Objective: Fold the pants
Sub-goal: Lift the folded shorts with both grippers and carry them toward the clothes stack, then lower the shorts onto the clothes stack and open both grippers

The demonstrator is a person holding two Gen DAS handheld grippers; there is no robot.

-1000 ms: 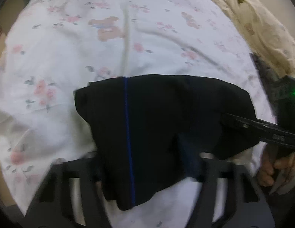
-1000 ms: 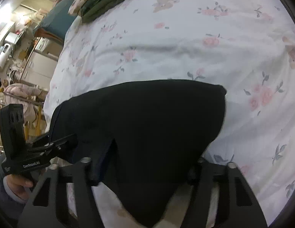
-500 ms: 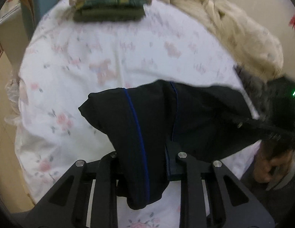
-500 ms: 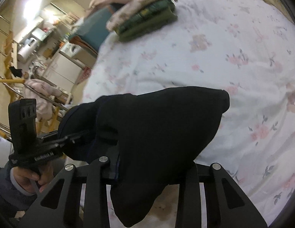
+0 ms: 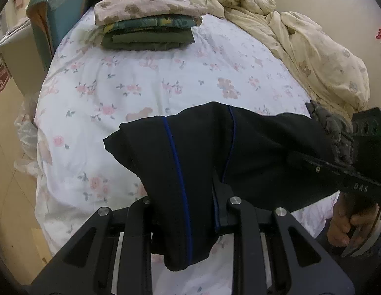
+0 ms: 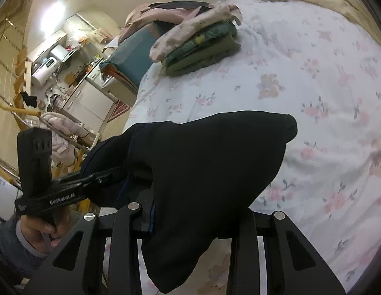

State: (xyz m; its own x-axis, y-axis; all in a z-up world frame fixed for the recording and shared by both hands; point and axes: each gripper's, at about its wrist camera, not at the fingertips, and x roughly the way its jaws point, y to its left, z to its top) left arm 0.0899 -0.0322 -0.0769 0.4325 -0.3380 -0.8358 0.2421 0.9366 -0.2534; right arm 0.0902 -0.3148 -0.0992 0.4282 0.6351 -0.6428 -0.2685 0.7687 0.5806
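The black pants (image 5: 197, 152) with a thin blue side stripe hang folded between my two grippers, lifted above the floral bed sheet (image 5: 141, 81). My left gripper (image 5: 185, 204) is shut on one end of the pants. My right gripper (image 6: 190, 209) is shut on the other end of the pants (image 6: 202, 162), which drape over its fingers. The right gripper (image 5: 320, 169) shows at the right of the left wrist view. The left gripper (image 6: 99, 179) shows at the left of the right wrist view.
A stack of folded clothes (image 5: 148, 29) lies at the far end of the bed, also in the right wrist view (image 6: 197, 46). A crumpled cream duvet (image 5: 301, 46) fills the far right side. A teal box (image 5: 55, 17) stands past the bed's left edge.
Both grippers have risen and pulled back with the pants, lifting them off the sheet. The far end of the bed and the folded stack have come into view.
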